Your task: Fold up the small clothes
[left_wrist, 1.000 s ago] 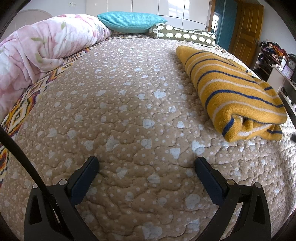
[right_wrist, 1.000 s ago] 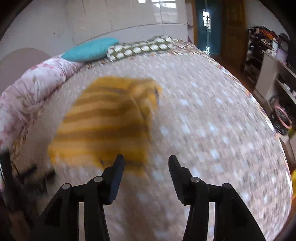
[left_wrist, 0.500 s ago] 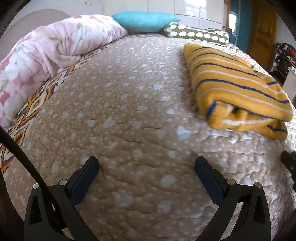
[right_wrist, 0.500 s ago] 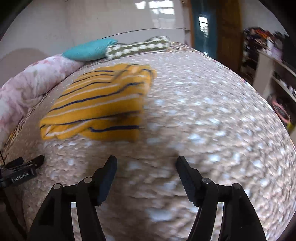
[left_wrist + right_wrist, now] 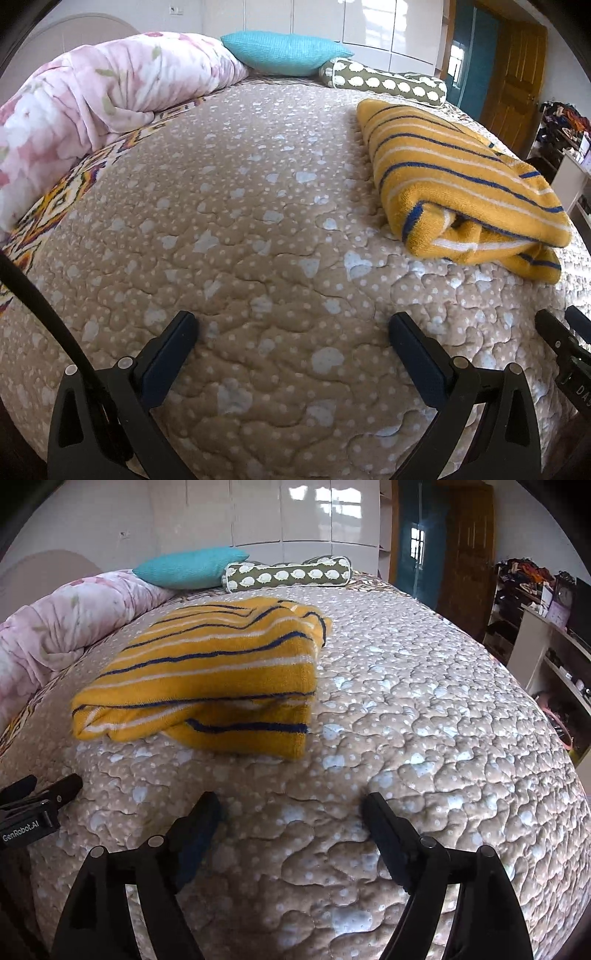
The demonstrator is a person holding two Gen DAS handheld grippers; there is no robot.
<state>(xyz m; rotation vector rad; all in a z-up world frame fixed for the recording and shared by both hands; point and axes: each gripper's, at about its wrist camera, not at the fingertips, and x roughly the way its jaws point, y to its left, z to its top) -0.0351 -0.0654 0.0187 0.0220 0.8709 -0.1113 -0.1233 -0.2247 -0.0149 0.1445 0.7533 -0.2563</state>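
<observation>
One folded striped garment [image 5: 207, 679] lies before two wide-spread claws.

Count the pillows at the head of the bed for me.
2. A teal pillow lies at the head next to the pink floral comforter; an olive bolster with white patterns lies beside it on the door side. Others may be hidden behind the comforter.

Quilted bed [image 5: 236, 229], folded striped garment [image 5: 454, 177], pillows [image 5: 284, 51]

I count: 1 folded yellow striped knit garment [image 5: 207, 679] | 1 turquoise pillow [image 5: 280, 51] | 1 olive patterned bolster [image 5: 288, 576] | 1 pink floral duvet [image 5: 92, 99] | my 2 black grippers: left gripper [image 5: 291, 334], right gripper [image 5: 291, 812]
</observation>
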